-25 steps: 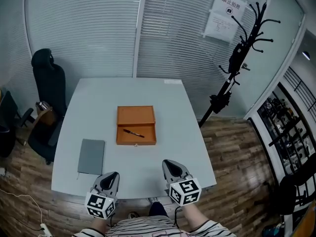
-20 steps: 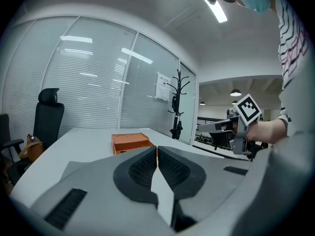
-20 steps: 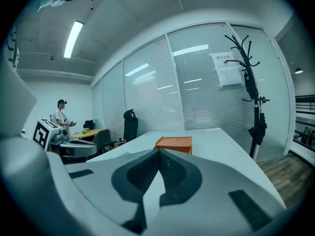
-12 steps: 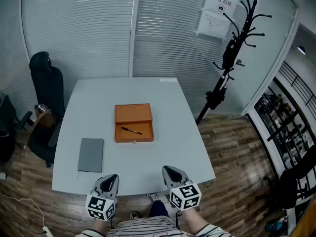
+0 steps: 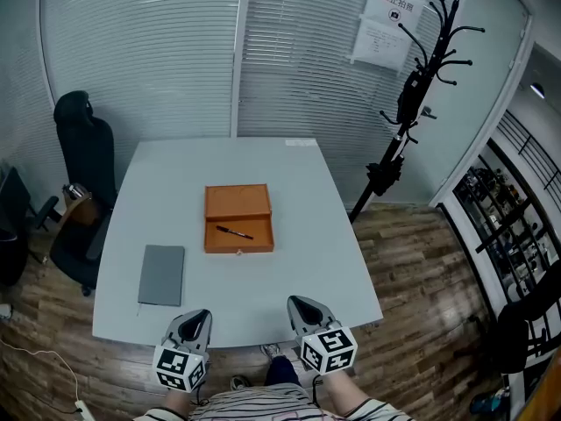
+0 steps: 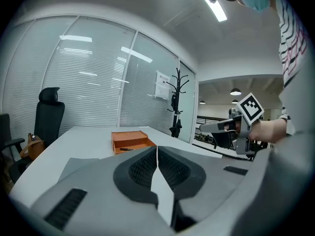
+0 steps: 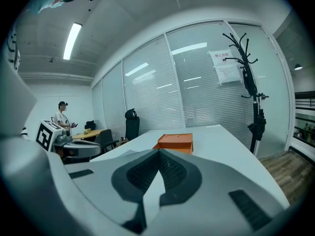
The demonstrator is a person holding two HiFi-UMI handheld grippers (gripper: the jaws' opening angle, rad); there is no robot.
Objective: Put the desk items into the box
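Just idling at table (image 5: 307,200) edge: left gripper (image 5: 197,317) and right gripper (image 5: 302,306) pinched closed, empty. Notebook (image 5: 162,275) ahead of left, box (image 5: 239,219) beyond, waiting.

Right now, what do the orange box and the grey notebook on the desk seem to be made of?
Orange box: probably leatherette or coated board; even matte orange, crisp edges. Grey notebook: likely a cloth or matte synthetic cover; flat grey, no glare.

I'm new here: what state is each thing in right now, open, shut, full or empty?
Box: open, lid folded back.
Pen: lying inside the box.
Notebook: closed, flat on the table.
Left gripper: shut, empty.
Right gripper: shut, empty.
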